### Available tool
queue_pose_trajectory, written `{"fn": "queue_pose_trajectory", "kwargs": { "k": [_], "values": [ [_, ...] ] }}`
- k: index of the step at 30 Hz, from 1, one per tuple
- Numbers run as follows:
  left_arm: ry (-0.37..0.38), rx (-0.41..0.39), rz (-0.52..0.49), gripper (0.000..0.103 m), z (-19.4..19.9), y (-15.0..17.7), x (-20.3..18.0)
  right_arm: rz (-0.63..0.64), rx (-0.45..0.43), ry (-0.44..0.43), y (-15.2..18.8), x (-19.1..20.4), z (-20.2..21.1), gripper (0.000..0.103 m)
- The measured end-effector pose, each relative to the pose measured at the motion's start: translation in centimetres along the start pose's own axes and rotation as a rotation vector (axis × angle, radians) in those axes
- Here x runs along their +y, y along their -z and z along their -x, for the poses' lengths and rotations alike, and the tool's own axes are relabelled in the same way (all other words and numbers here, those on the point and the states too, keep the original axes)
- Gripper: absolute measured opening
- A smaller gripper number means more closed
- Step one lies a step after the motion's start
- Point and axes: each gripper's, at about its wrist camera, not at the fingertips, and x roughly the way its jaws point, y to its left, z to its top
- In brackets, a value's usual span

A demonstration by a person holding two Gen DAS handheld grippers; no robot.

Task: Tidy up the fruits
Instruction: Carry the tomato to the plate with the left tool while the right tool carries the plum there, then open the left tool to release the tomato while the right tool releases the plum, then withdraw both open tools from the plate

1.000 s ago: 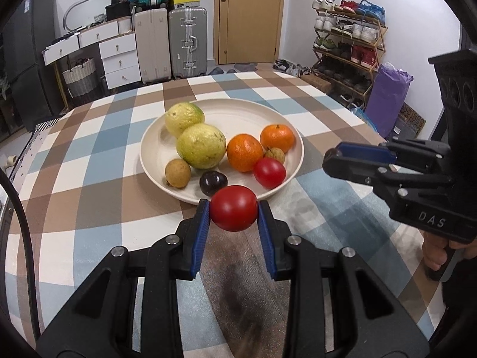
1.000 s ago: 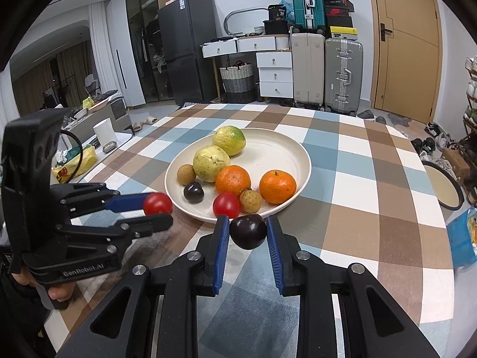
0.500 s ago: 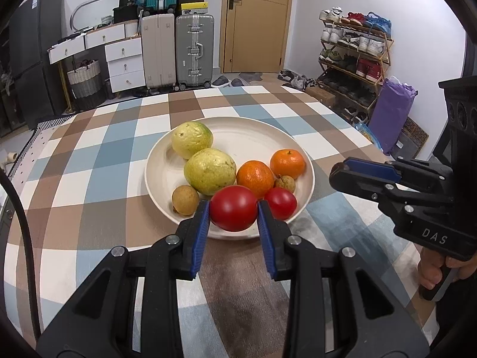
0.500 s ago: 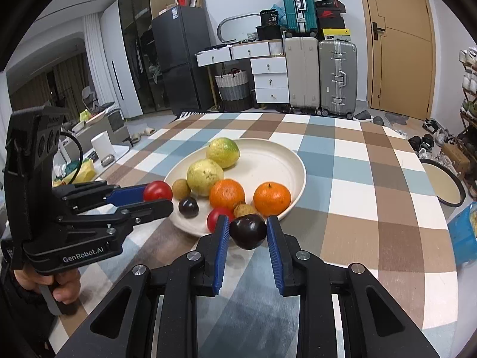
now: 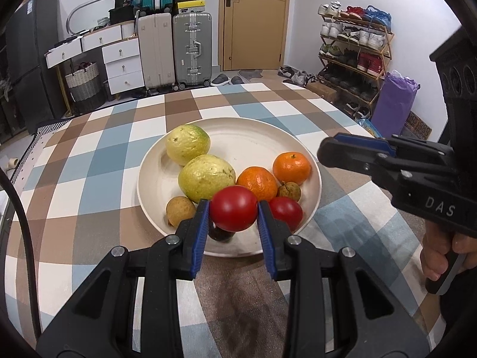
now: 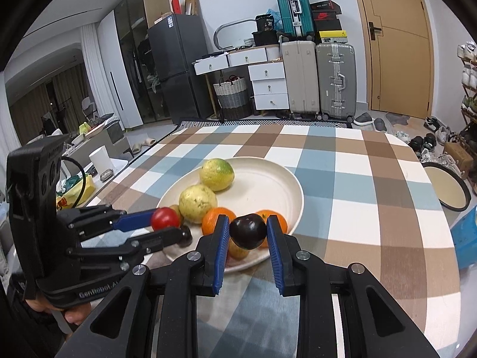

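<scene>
A cream plate (image 5: 247,137) on the checked tablecloth holds two yellow-green guavas (image 5: 205,177), two oranges (image 5: 258,182), small brown fruits, a red tomato (image 5: 285,211) and a dark plum (image 5: 220,235) half hidden under my left fingers. My left gripper (image 5: 234,213) is shut on a second red tomato (image 5: 234,207), held over the plate's near rim. In the right wrist view my right gripper (image 6: 248,234) is shut on a dark plum (image 6: 248,230) above the near rim of the plate (image 6: 268,176). The left gripper (image 6: 167,225) with its tomato (image 6: 165,217) is to its left.
A round dark-rimmed dish (image 6: 444,189) and a blue packet (image 6: 465,238) lie at the table's right edge. Past the left edge stands a low table with a white cup (image 6: 101,159). Suitcases (image 5: 192,47), drawers and a shoe rack (image 5: 354,59) line the room beyond.
Both grippers have moved forward with their fruit, from in front of the plate to over its near rim. Their grips are unchanged.
</scene>
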Motion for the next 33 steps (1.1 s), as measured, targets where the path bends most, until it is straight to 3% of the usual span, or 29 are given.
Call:
{"fn": "queue_pose_trajectory", "kwargs": {
  "k": [20,29,32,33],
  "values": [
    [0.0,0.039,0.001,0.029,-2.5,0.1,0.3,-0.036,0.043,-0.033,-1.0,-0.5,-4.8,0.027],
    [-0.011,0.041,0.019,0.033,-2.5,0.2,0.6,-0.051,-0.014,0.008,-0.9,-1.5,-3.0,0.042],
    [-0.009,0.037,0.023,0.051,-2.2,0.4,0.6,-0.05,-0.018,0.018,-0.5,-1.6,-2.5,0.047],
    [-0.011,0.035,0.028,0.061,-2.1,0.5,0.7,-0.047,-0.018,0.022,-0.3,-1.6,-2.5,0.051]
  ]
}}
